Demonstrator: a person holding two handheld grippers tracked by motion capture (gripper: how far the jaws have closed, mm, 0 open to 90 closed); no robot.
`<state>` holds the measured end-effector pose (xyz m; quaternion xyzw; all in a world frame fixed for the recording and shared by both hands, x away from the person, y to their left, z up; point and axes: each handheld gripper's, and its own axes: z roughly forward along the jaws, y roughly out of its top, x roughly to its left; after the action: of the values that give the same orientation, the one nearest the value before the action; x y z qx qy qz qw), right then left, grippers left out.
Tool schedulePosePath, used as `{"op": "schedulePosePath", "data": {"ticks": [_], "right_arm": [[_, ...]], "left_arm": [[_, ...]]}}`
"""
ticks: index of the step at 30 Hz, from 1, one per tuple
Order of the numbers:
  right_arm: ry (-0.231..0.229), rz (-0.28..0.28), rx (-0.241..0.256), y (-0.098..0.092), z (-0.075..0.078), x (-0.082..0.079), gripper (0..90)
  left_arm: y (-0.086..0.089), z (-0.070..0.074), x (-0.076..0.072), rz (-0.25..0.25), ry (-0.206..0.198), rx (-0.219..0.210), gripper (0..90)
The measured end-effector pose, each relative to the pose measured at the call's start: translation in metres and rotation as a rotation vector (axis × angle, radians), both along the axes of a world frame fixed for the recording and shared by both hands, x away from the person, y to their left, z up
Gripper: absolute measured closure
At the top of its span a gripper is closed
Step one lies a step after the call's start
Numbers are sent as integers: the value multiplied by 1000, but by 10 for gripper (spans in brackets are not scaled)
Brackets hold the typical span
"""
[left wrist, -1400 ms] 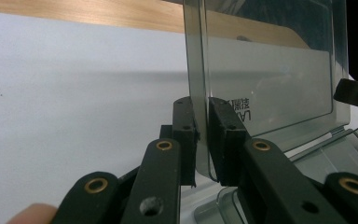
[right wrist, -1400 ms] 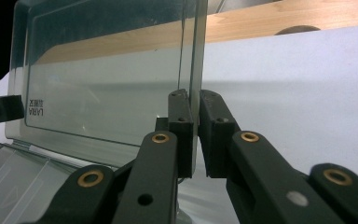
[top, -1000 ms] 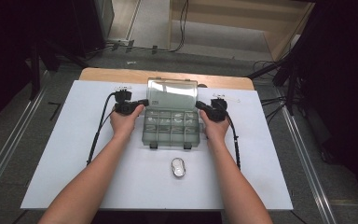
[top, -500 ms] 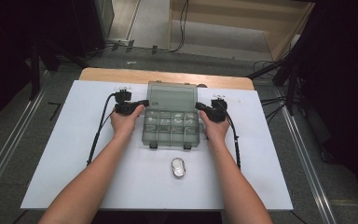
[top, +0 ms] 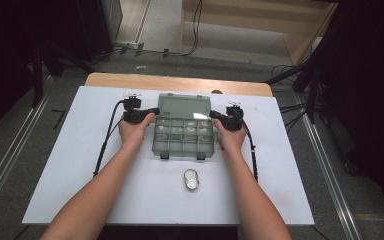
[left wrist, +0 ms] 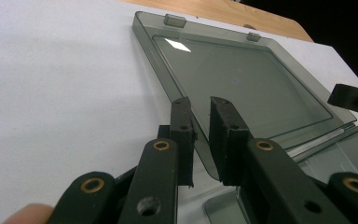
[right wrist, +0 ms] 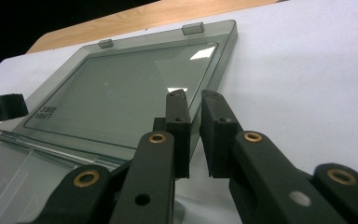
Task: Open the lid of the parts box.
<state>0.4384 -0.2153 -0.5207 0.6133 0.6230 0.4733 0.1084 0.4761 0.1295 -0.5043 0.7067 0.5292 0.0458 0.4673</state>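
So the smoky see-through organizer box [top: 184, 135] sits in the middle of the white sheet [top: 75, 165] covering the bench, with its lid [top: 184, 106] swung all the way back and lying flat on the far side, latch tabs pointing away from the person. The left tool [top: 152, 111] is at the lid's left edge near the hinge, and in the left gripper view [left wrist: 200, 135] you can see the thin lid rim slotted right between its two black jaws, which are nearly pressed together on it. The right tool [top: 215, 115] mirrors that on the lid's right edge; in the right gripper view [right wrist: 193, 133] the jaws stand just as narrow, with the lid's rim running into the gap, so it looks pinched there too. The divided base [top: 183, 141] is on the near side, between both hands, with something small and shiny in the compartments, too blurry to say what. A small silvery oval thing [top: 191, 180] lies on the sheet nearer the person, well apart from the box.
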Motion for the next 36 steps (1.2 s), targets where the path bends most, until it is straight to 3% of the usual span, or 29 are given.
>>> {"op": "schedulePosePath", "data": {"ticks": [1, 5, 8, 13, 16, 19, 22, 27, 36], "right_arm": [[-5, 1, -3, 0, 0, 0, 797], [-37, 3, -32, 2, 3, -4, 567], [-86, -1, -65, 3, 8, -10, 451], [-112, 7, -84, 3, 14, -19, 249], [-136, 26, -105, 5, 21, -26, 165], [-158, 46, -117, 6, 27, -33, 86], [-188, 73, -110, 5, 33, -40, 3], [-226, 106, -118, 6, 39, -52, 0], [-251, 123, -108, 5, 43, -77, 0]], "left_arm": [[-1, 0, -1, -1, -6, 2, 776], [1, 5, -5, -6, -60, 11, 610], [4, 9, -11, -28, -114, 18, 534], [11, 19, -22, -68, -194, -2, 374], [16, 24, -29, -102, -216, -30, 307], [19, 27, -36, -137, -235, -11, 170], [24, 29, -45, -154, -270, -7, 97], [31, 30, -60, -174, -319, -16, 3], [41, 33, -86, -189, -351, 37, 0]]}}
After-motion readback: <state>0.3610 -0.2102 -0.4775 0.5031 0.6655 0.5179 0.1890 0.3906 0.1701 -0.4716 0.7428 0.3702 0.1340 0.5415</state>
